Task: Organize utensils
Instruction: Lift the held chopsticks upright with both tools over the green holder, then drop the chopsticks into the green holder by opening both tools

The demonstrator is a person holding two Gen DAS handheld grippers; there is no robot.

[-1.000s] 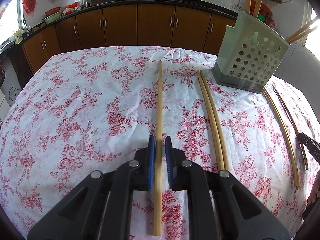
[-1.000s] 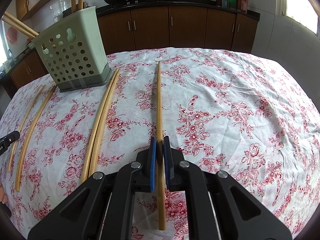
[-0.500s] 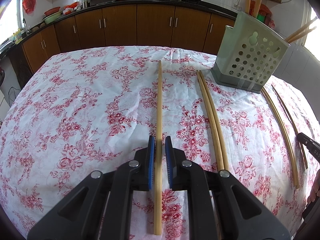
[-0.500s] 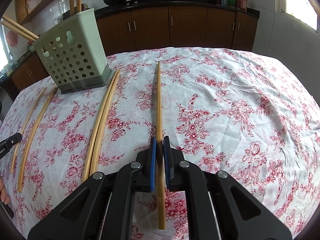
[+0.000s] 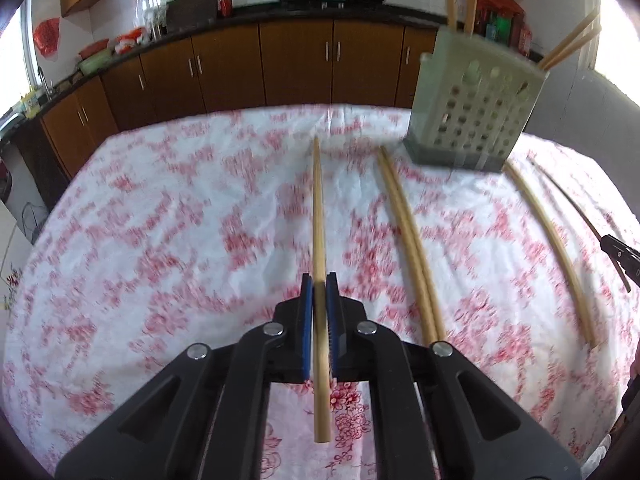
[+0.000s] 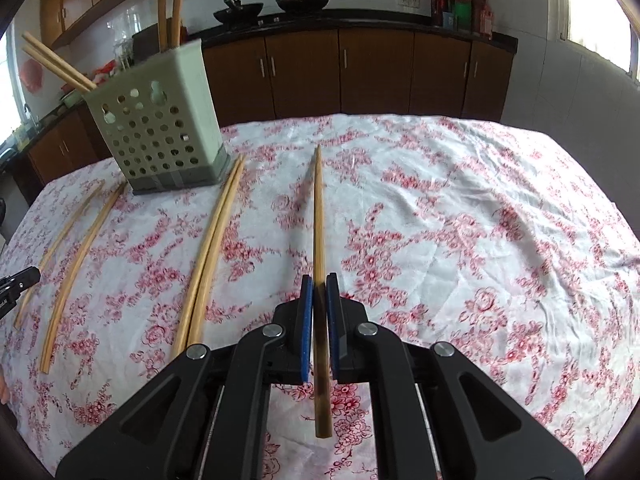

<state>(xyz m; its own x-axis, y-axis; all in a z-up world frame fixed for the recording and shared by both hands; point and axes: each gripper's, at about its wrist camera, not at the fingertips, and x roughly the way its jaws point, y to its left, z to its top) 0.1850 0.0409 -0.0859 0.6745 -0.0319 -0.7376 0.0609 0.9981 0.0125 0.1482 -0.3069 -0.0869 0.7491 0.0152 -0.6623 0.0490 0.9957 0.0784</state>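
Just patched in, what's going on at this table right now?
A person is tidying chopsticks into the perforated green holder, which already has a few standing in it. The left gripper is shut on one chopstick, and the right gripper is shut on another chopstick. A pair of chopsticks lies on the floral tablecloth between the two grippers; in the right wrist view two single chopsticks lie further left, in front of the holder.
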